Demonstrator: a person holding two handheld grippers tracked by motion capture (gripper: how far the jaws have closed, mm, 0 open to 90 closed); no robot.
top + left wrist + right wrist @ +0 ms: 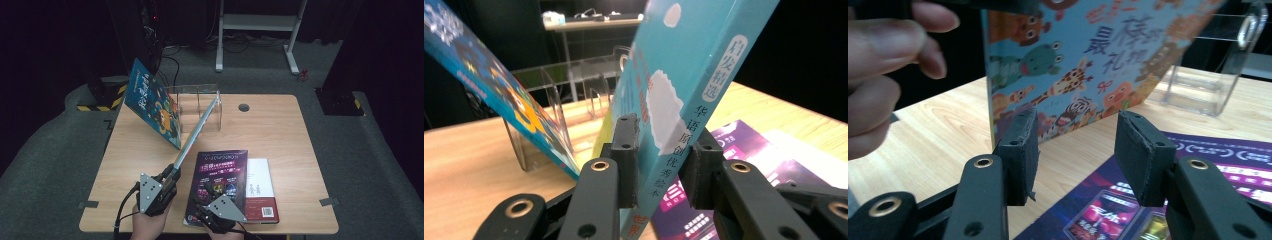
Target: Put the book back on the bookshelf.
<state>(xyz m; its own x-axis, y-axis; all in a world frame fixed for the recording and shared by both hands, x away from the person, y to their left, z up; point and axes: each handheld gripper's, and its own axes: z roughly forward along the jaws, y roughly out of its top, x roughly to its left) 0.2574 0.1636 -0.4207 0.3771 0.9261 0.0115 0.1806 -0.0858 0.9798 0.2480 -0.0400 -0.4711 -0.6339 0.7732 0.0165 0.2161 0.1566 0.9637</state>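
Right gripper (216, 199) jaws wide, nothing between them, hovering over the purple book (218, 186). Left gripper (170, 176) clamps the teal book's (684, 90) spine, book angling up and away toward the clear rack (200, 102) beyond.

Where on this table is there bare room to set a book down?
Bare wood lies right of the acrylic rack, around the grommet hole, and right of the white book. The table's left strip is also bare. Crowded: the near middle, with the purple book and both grippers.
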